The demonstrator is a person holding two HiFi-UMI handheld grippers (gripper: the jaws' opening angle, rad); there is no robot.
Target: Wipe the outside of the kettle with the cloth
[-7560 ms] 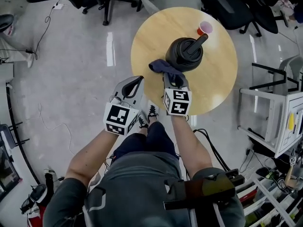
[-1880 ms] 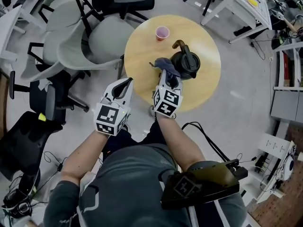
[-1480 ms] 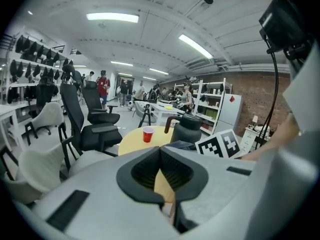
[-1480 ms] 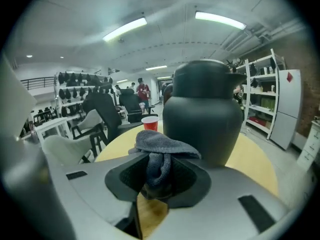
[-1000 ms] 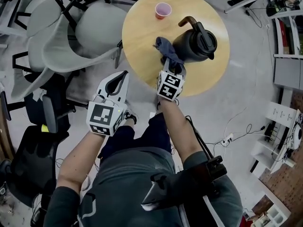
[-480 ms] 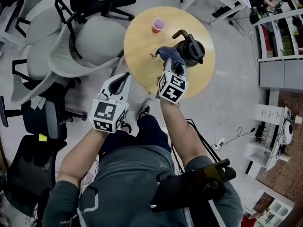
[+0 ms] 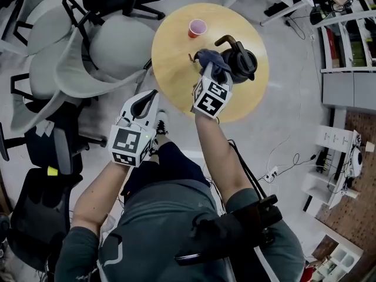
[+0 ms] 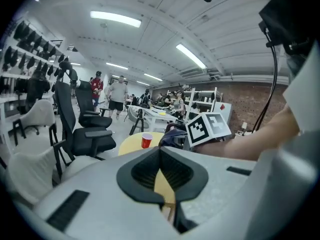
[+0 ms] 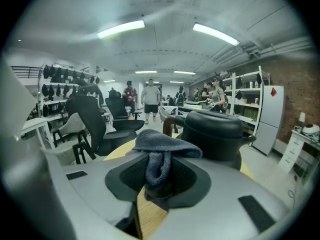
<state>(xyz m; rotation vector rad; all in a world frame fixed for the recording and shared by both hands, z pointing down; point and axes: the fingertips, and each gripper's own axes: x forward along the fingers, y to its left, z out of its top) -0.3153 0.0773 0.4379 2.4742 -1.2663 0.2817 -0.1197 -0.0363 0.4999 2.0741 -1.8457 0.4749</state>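
- I see the black lidded kettle point(image 7: 242, 62) on the round wooden table point(image 7: 176, 69), right of its centre.
- The dark grey cloth point(image 7: 210, 57) lies against the kettle's left side, pinched in my right gripper point(image 7: 212, 75).
- The red plastic cup point(image 7: 197, 27) stands behind and left of the kettle, apart from it.
- My left gripper point(image 7: 146, 104) hangs off the table, well left of the kettle and nearer me.

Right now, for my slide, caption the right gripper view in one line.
The right gripper clamps a blue-grey cloth beside the black kettle on a wooden table.
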